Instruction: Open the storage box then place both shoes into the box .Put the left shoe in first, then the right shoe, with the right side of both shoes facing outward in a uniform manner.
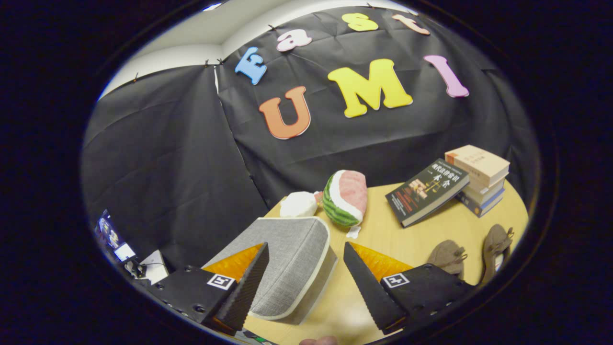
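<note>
A grey fabric storage box [292,258] with a pale rim stands on the wooden table, its lid down. My gripper [306,268] is open, and the box's near corner lies between the two fingers without either one pressing on it. The left finger [246,282] overlaps the box's side. The right finger [371,282] hangs over bare table. Two brown shoes [448,256] [495,244] lie side by side on the table beyond the right finger.
A plush watermelon slice [346,196] and a white soft object [298,205] sit behind the box. An open-faced dark book [426,191] leans on a stack of books [481,179]. The table [383,230] ends at the black cloth wall.
</note>
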The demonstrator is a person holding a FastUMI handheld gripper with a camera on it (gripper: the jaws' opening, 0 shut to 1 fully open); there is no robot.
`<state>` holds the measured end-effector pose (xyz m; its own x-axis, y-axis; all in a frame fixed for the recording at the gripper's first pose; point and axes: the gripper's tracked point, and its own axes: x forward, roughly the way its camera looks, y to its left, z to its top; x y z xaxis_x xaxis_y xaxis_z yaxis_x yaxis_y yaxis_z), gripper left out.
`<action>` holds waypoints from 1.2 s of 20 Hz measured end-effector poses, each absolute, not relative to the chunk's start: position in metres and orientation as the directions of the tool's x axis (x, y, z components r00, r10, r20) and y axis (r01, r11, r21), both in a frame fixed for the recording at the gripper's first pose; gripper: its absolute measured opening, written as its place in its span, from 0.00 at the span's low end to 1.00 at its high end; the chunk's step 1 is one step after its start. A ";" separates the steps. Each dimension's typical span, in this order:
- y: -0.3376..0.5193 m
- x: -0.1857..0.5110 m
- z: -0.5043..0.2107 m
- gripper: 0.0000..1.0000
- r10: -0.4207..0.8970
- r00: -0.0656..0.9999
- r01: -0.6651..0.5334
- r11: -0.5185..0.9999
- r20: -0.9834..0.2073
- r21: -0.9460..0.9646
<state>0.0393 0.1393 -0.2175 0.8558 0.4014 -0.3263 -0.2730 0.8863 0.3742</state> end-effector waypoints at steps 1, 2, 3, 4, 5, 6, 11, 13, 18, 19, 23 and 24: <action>0.147 0.037 -0.227 0.96 0.417 0.843 -0.274 0.877 -0.340 0.395; 0.153 0.035 -0.236 0.96 0.430 0.832 -0.275 0.869 -0.350 0.412; 0.160 0.034 -0.242 0.96 0.442 0.823 -0.276 0.860 -0.357 0.429; 0.163 0.034 -0.247 0.96 0.450 0.817 -0.273 0.852 -0.361 0.447; 0.165 0.034 -0.253 0.96 0.455 0.812 -0.265 0.846 -0.366 0.463; 0.167 0.035 -0.258 0.96 0.459 0.808 -0.255 0.838 -0.370 0.483; 0.175 0.036 -0.282 0.96 0.504 0.777 -0.179 0.752 -0.378 0.635; 0.178 0.035 -0.287 0.96 0.525 0.768 -0.150 0.704 -0.367 0.694; 0.190 0.038 -0.291 0.96 0.582 0.737 -0.116 0.609 -0.343 0.785; 0.192 0.040 -0.292 0.96 0.589 0.734 -0.113 0.598 -0.339 0.794; 0.200 0.042 -0.289 0.93 0.626 0.707 -0.098 0.548 -0.330 0.831; 0.197 0.042 -0.288 0.82 0.627 0.704 -0.096 0.551 -0.334 0.829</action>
